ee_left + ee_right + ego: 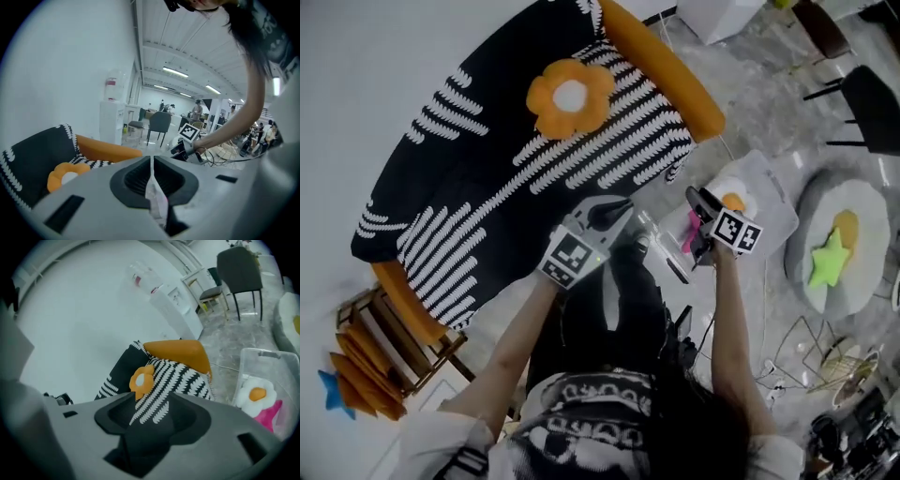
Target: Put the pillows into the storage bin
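Note:
An orange flower pillow (570,97) (140,378) (65,174) lies on the black-and-white striped sofa (487,178). A clear storage bin (773,211) (262,363) stands on the floor right of the sofa. It holds a fried-egg pillow (733,199) (255,394) and a pink thing (273,414). My right gripper (697,202) (150,413) hovers at the bin's left edge, open and empty; the sofa shows through its jaws. My left gripper (622,206) (151,164) hangs over the sofa's near edge with its jaws together; only a thin pale sliver shows between them.
A round white seat (844,244) at the right carries a green star pillow (828,262) and an orange one (846,228). A wooden rack (384,356) with orange things stands at the lower left. Dark chairs (862,103) stand beyond the bin. Cables trail on the marble floor.

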